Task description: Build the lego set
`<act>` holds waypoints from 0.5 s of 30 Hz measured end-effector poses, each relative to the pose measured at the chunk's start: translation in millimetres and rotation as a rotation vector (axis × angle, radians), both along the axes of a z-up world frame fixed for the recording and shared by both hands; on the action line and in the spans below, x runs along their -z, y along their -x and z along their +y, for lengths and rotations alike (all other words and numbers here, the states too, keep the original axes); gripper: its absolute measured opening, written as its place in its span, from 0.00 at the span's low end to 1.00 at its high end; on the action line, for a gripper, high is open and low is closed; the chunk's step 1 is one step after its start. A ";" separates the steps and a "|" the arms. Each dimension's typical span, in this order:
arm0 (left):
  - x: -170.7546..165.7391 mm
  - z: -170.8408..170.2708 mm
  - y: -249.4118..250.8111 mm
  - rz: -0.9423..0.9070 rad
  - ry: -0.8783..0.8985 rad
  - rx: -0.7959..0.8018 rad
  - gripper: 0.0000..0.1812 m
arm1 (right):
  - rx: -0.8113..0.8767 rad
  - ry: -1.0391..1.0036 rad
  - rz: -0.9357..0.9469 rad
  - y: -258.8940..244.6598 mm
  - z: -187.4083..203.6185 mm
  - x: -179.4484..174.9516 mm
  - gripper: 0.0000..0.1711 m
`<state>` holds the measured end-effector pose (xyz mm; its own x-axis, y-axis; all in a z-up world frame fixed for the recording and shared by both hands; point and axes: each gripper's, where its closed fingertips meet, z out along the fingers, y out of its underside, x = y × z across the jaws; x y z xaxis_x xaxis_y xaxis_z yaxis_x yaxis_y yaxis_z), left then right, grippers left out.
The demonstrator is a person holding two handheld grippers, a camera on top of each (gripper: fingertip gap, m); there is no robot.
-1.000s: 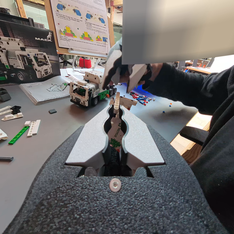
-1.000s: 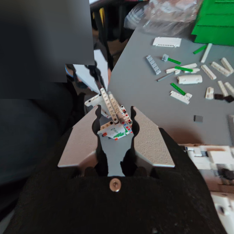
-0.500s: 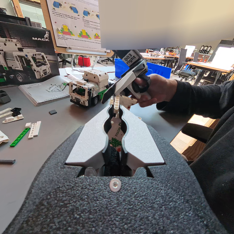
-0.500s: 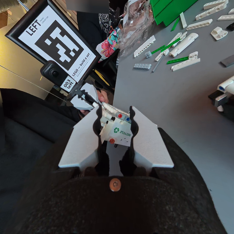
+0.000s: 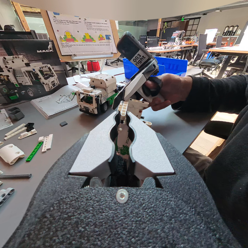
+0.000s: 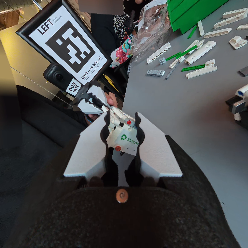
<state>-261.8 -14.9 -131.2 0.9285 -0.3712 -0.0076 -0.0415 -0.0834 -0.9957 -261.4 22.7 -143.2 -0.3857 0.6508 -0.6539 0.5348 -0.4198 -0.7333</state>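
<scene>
Step in hand, by the look of it: mating a sub-assembly held in mid-air. Left gripper is clamped on the white panel sub-assembly, above the table edge. Right gripper straddles its far end, jaws apart w/ a gap each side; contact can't be told. Next move likely calls for closing squarely, then pressing. Sub-assembly: white beams, red pins, green-printed panel. Part-built truck stands well apart.
</scene>
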 end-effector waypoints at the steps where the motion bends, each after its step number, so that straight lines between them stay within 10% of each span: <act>1: 0.1 0.1 0.0 -0.005 0.001 0.000 0.03 | -0.001 -0.006 0.006 -0.3 -0.6 -0.5 0.20; 15: -7.1 6.4 16.9 -0.407 0.069 -0.002 0.18 | 0.012 -0.066 0.034 -0.1 0.0 -1.4 0.19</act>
